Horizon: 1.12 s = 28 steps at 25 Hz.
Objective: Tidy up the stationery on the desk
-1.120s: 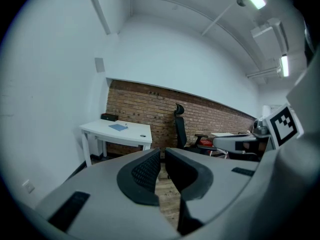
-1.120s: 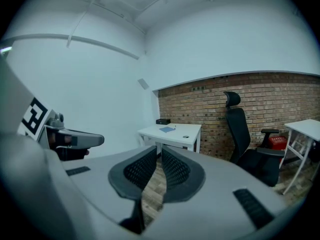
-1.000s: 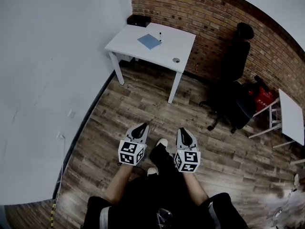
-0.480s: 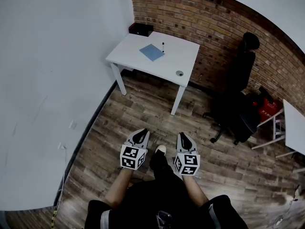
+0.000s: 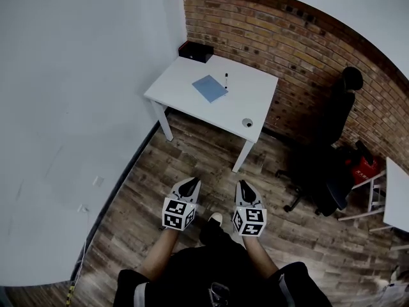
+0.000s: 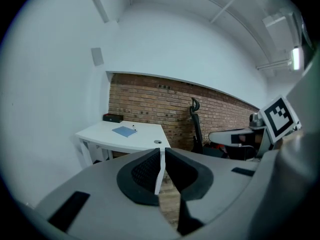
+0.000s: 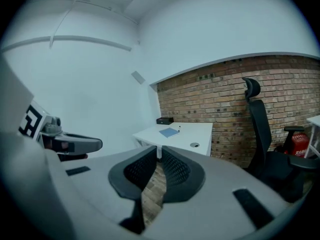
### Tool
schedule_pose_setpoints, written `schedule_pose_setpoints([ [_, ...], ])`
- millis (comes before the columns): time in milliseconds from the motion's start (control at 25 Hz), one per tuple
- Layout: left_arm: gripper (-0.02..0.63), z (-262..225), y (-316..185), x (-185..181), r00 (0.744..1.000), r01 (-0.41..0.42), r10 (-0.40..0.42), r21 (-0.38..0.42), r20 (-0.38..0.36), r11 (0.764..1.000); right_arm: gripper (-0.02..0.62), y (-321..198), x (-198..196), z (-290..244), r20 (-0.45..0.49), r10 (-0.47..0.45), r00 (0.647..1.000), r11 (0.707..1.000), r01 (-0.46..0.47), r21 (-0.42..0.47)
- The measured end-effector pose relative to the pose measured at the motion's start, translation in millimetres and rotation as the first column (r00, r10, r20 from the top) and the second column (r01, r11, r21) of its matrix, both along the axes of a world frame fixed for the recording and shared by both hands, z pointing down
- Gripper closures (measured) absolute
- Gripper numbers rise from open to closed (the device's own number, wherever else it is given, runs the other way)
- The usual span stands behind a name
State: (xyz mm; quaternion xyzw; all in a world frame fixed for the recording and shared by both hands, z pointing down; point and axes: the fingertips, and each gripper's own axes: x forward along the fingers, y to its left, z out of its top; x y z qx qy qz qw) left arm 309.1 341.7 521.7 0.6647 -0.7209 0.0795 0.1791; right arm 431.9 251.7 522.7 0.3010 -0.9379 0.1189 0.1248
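A white desk [image 5: 252, 88] stands in the far corner against the brick wall. On it lie a blue notebook [image 5: 209, 88], a dark pen [image 5: 226, 80] beside it, a black box [image 5: 196, 52] at the back edge and a small round object [image 5: 247, 123] near the front corner. My left gripper [image 5: 187, 187] and right gripper [image 5: 245, 188] hang side by side over the wooden floor, well short of the desk. Both are shut with nothing between the jaws. The left gripper view shows the desk [image 6: 142, 139] and the notebook [image 6: 124, 130] far ahead; so does the right gripper view [image 7: 169, 132].
A black office chair [image 5: 332, 139] stands right of the desk, with a red object [image 5: 363, 169] behind it. A second white table [image 5: 396, 178] is at the far right. A white wall runs along the left. A person's legs and shoes are below the grippers.
The desk sits lower and nearer in the head view as the person walks toward it. Both grippers keep their place, side by side and shut.
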Motion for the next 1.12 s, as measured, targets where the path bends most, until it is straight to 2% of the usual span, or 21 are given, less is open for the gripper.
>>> schedule_pose_setpoints([
  [280, 0.565, -5, -77, -35, 1.0, -0.01, 0.01, 0.001, -0.007, 1.0, 0.571, -69, -45, -4, -0.003, -0.018, 1.0, 1.0, 0.018, -0.004],
  [600, 0.565, 0, -137, -71, 1.0, -0.009, 0.009, -0.02, -0.002, 1.0, 0.571, -132, -81, 5, 0.0, -0.02, 1.0, 0.999, 0.02, -0.033],
  [920, 0.565, 11, -162, -99, 1.0, 0.015, -0.016, -0.038, -0.011, 0.999, 0.571, -160, -112, 13, -0.006, -0.054, 0.999, 0.998, 0.054, -0.042],
  [1120, 0.565, 13, -164, -104, 1.0, 0.017, -0.017, -0.042, -0.009, 0.999, 0.571, -162, -118, 13, -0.005, -0.06, 0.998, 0.997, 0.06, -0.043],
])
